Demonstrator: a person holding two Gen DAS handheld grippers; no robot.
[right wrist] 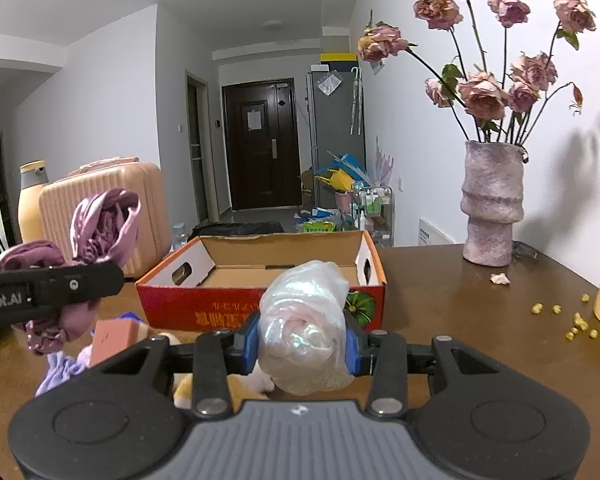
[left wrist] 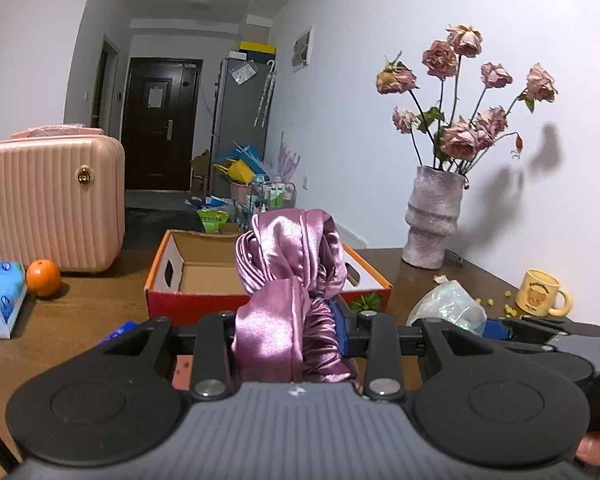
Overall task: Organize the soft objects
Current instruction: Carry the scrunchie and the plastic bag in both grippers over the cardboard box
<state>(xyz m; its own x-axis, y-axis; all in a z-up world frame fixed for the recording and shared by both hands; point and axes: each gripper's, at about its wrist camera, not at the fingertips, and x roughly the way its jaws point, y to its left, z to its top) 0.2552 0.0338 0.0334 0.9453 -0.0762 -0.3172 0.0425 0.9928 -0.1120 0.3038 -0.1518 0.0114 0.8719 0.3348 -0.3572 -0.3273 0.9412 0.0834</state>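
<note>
The left gripper (left wrist: 288, 332) was clamped on a purple satin cloth (left wrist: 288, 280) and the right gripper (right wrist: 302, 346) pinched a pearly plastic-wrapped bundle (right wrist: 304, 328), both held just short of the open cardboard box (right wrist: 260, 276) on the table (right wrist: 460, 320); the step seemed best done by carrying each bundle clear over the near wall before letting go, one at a time, so trailing folds would not snag the rim. The box floor was partly hidden behind both bundles; the fingertips were buried in fabric; the soft things (right wrist: 60, 368) lying at the left were cut off and hard to identify.
</note>
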